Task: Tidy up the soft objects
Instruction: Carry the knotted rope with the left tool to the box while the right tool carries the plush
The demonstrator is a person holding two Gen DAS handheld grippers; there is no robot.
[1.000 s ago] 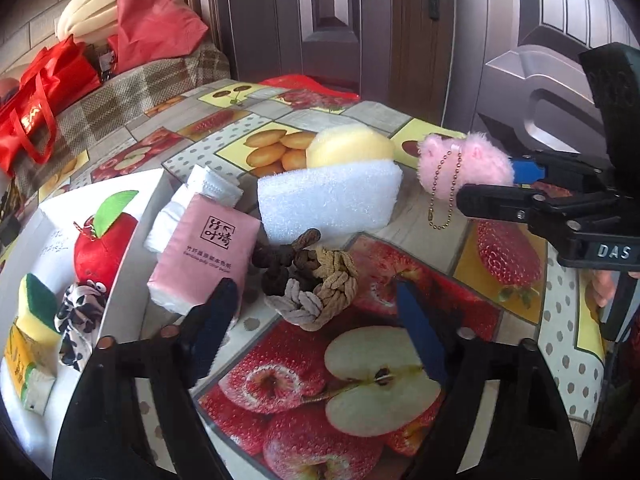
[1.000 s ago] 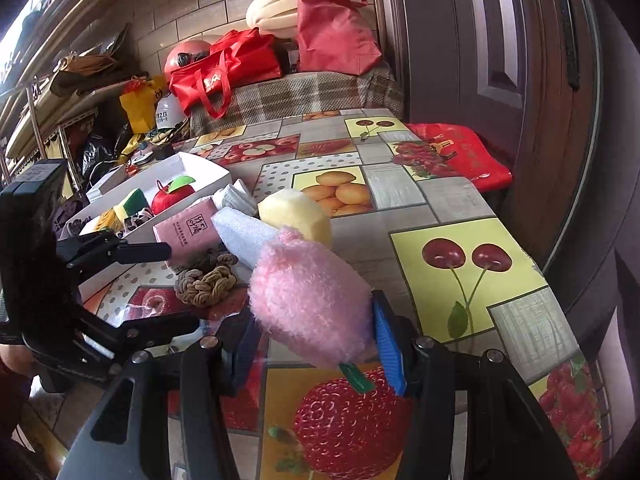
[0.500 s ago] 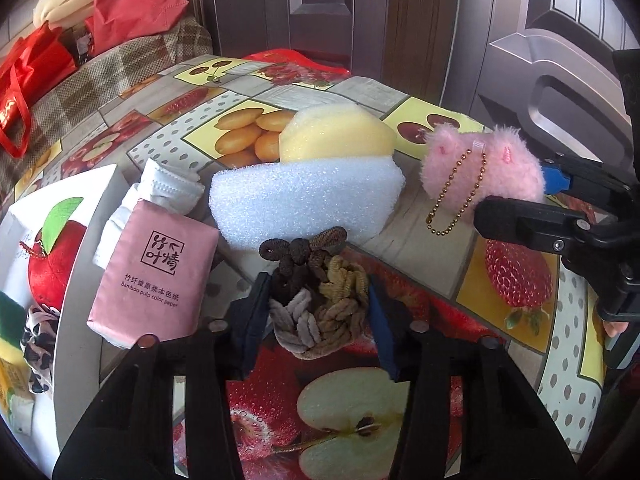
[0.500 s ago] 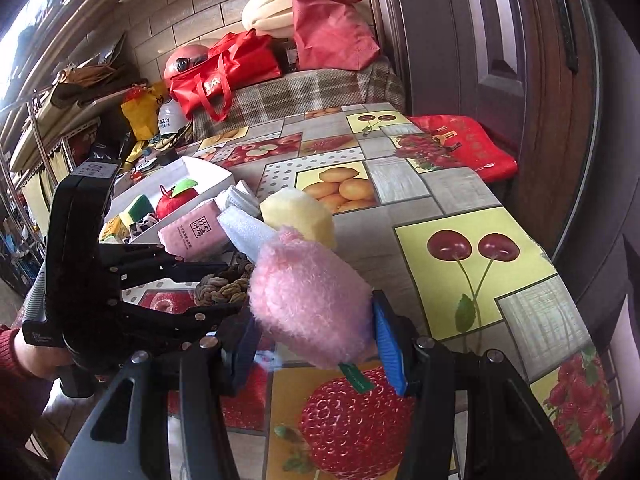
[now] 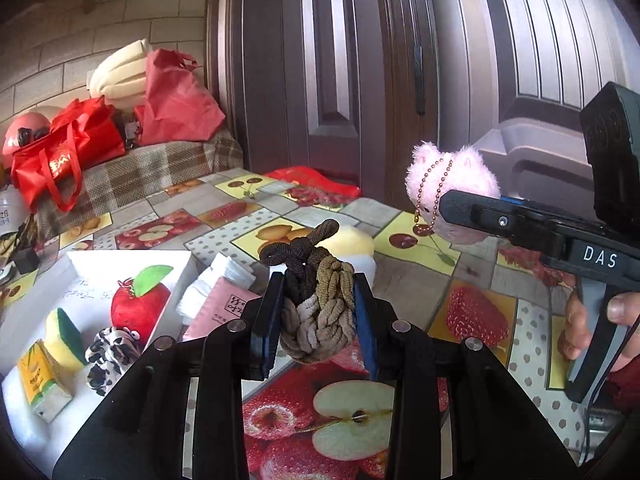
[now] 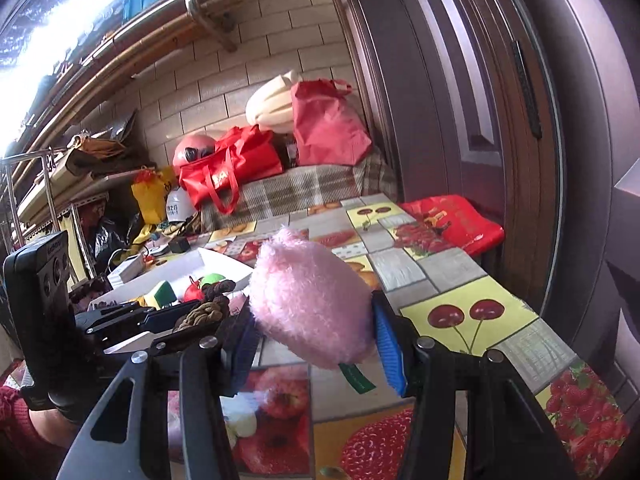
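Your left gripper (image 5: 318, 316) was closing, pads squeezing the knotted hair ties (image 5: 316, 300) between its fingers, off the table (image 5: 472, 312). Your right gripper (image 6: 316, 340) had the pink plush (image 6: 308, 300) clamped between its fingers, also lifted.

Fluffy pink plush toy (image 6: 310, 304), ribbed knotted cloth hair ties (image 5: 318, 306), glossy printed tablecloth (image 5: 472, 280), matt black plastic left gripper (image 5: 320, 318)

Left gripper (image 5: 318, 316): jaws closing, pads pressed on a knotted bundle of brown, tan and beige elastic hair ties (image 5: 316, 300), held above the fruit-print tablecloth (image 5: 476, 276).
Right gripper (image 5: 452, 208): clamped on a fluffy pink plush keychain (image 5: 448, 180).
White tray (image 5: 100, 268): red apple toy (image 5: 140, 306), yellow-green sponge (image 5: 64, 336).
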